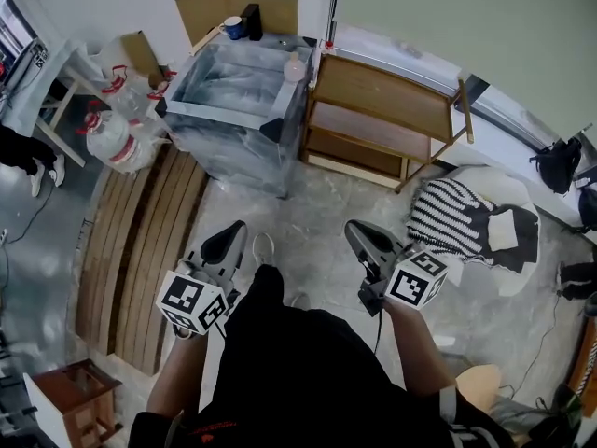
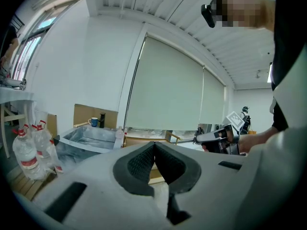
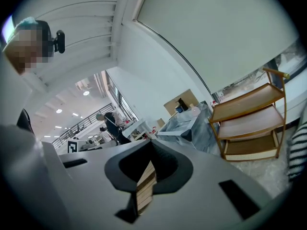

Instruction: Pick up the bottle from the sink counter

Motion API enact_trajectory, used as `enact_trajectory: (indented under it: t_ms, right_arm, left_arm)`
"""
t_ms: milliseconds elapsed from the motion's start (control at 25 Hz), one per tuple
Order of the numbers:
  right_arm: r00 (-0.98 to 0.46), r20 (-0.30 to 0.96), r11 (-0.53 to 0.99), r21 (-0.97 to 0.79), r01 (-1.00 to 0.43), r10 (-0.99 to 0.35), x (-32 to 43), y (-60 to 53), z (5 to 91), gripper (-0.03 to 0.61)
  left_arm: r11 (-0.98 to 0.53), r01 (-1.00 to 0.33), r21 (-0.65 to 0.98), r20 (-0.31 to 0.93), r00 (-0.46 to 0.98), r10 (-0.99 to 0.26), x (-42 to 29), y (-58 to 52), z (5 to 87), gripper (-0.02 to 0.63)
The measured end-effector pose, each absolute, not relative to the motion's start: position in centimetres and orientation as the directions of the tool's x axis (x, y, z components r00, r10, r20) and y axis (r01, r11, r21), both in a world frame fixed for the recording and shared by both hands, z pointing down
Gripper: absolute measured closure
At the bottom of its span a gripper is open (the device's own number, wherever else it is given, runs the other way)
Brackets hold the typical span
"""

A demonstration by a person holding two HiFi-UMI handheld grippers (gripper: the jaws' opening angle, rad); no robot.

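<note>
A small pale bottle point(image 1: 295, 66) stands upright on the right corner of the plastic-wrapped sink counter point(image 1: 216, 112), far ahead of me. It also shows small in the left gripper view as the bottle point(image 2: 119, 137) and in the right gripper view as the bottle point(image 3: 194, 110). My left gripper point(image 1: 227, 241) and right gripper point(image 1: 362, 236) are held low near my body, well short of the sink. Both are shut, with nothing between the jaws. The left gripper point(image 2: 154, 145) points toward the sink, and the right gripper point(image 3: 151, 143) points the same way.
A blue mug point(image 1: 232, 28) and a black faucet point(image 1: 253, 21) sit at the sink's back. A wooden shelf rack point(image 1: 392, 119) stands right of the sink. Large water jugs point(image 1: 112, 138) and wooden slats point(image 1: 140, 241) lie to the left, and a striped cloth point(image 1: 452, 215) on a seat to the right.
</note>
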State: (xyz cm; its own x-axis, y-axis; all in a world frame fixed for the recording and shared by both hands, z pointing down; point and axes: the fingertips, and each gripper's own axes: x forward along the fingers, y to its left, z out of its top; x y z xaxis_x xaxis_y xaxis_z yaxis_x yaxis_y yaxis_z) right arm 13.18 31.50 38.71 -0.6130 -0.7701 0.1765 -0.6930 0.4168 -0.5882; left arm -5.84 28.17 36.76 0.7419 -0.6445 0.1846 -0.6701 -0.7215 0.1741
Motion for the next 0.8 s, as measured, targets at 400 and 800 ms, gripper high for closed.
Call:
enact_trajectory:
  t_ms: [400, 800]
  right_arm:
    - [-0.595, 0.216, 0.375, -0.601, -0.706, -0.774, 12.4, 23.3, 40.8, 0.575]
    - [-0.577, 0.260, 0.337, -0.602, -0.724, -0.774, 8.7, 9.5, 42.0, 0.575]
  left_arm:
    - [-0.722, -0.662, 0.200, 0.189, 0.750, -0.634, -6.8, 19.3, 38.8, 0.595]
    - [-0.727, -0.647, 0.229, 0.226, 0.762, -0.607, -9.7, 4.9, 40.6, 0.595]
